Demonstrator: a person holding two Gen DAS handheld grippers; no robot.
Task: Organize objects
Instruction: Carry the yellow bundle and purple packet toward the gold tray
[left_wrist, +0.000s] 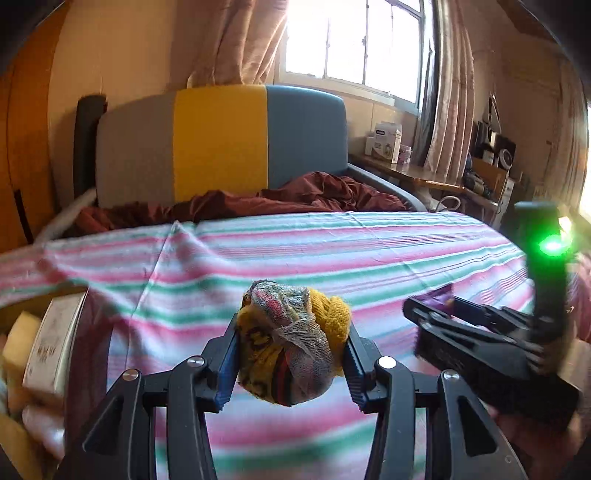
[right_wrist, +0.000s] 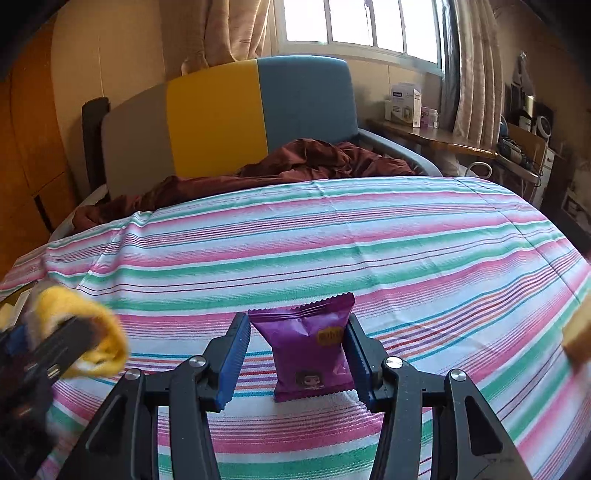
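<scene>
While both grippers hang above the striped bed sheet (right_wrist: 332, 229), the left gripper (left_wrist: 291, 354) has its jaws pinching a yellow cloth bundle (left_wrist: 291, 343) wrapped in gauze, and the right gripper (right_wrist: 299, 354) has its jaws pinching a purple snack packet (right_wrist: 308, 350). A maroon blanket (right_wrist: 295, 162) lies beyond.

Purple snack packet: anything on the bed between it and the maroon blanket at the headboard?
No. In the right wrist view only bare striped sheet lies between the purple snack packet, held in the right gripper, and the maroon blanket.
</scene>
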